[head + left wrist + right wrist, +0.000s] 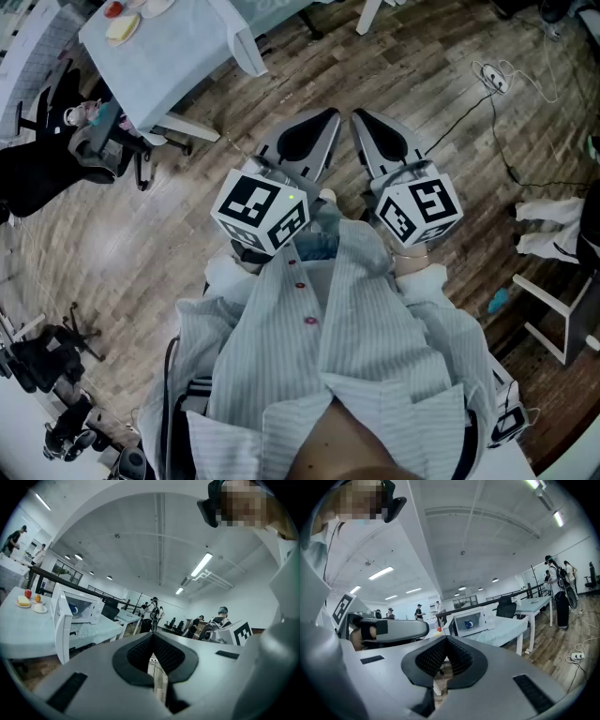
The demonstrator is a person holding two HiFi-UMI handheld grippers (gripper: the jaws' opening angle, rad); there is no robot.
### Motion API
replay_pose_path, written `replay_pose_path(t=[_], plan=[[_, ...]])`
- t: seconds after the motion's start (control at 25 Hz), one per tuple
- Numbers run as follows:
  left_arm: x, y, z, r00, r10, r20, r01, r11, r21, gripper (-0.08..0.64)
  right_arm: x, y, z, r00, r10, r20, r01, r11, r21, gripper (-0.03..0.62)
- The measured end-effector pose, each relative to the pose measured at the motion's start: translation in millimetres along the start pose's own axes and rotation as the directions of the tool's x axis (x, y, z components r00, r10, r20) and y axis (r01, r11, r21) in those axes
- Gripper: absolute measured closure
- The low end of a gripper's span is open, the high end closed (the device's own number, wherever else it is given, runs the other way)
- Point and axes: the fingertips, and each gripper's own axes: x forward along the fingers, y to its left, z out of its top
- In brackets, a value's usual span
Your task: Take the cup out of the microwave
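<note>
Left gripper (153,635), right gripper (446,638): fingers closed, empty, near the body. Cup (469,624) sits inside microwave (487,616), door apparently open, on far tabletop (505,630). Walk closer first; open fingers before reaching in; keep cup upright

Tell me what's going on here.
A person stands on the wooden floor, away from the table, holding the left tongs and right tongs side by side close to the body, both shut and empty. The blue cup sits inside the microwave, door apparently open, on that table. The cup is not yet reached.
</note>
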Motion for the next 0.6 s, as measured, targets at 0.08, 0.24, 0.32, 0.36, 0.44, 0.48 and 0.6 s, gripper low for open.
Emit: replay_pose_path(t=[0.08, 0.24, 0.32, 0.36, 0.44, 0.48, 0.6], plan=[[2, -2, -1, 1.000, 0.002, 0.000, -0.002, 1.000, 0.000, 0.552, -1, -2, -1, 1.000, 0.003, 0.000, -0.003, 1.000, -0.001, 0.560], [8, -8, -3, 1.000, 0.000, -0.003, 0.000, 1.000, -0.007, 0.552, -7, -9, -1, 1.000, 0.004, 0.005, -0.004, 1.000, 0.006, 0.560], [12, -11, -4, 1.000, -0.001, -0.004, 0.001, 1.000, -0.004, 0.552, -9, -12, 0, 1.000, 0.006, 0.012, -0.006, 1.000, 0.012, 0.560], [13, -13, -4, 1.000, -0.002, -0.003, 0.002, 1.000, -0.002, 0.552, -10, -14, 1, 1.000, 0.007, 0.016, -0.007, 1.000, 0.014, 0.560], [16, -15, -4, 1.000, -0.001, 0.000, 0.001, 1.000, 0.001, 0.552, -12, -17, 2, 1.000, 0.008, 0.022, -0.008, 1.000, 0.014, 0.560], [18, -17, -4, 1.000, 0.000, 0.002, 0.000, 1.000, 0.003, 0.552, -13, -19, 2, 1.000, 0.008, 0.023, -0.009, 1.000, 0.013, 0.560], [22, -22, -6, 1.000, 0.009, 0.009, -0.010, 1.000, 0.010, 0.552, -20, -26, 1, 1.000, 0.011, 0.029, -0.012, 1.000, 0.015, 0.560]])
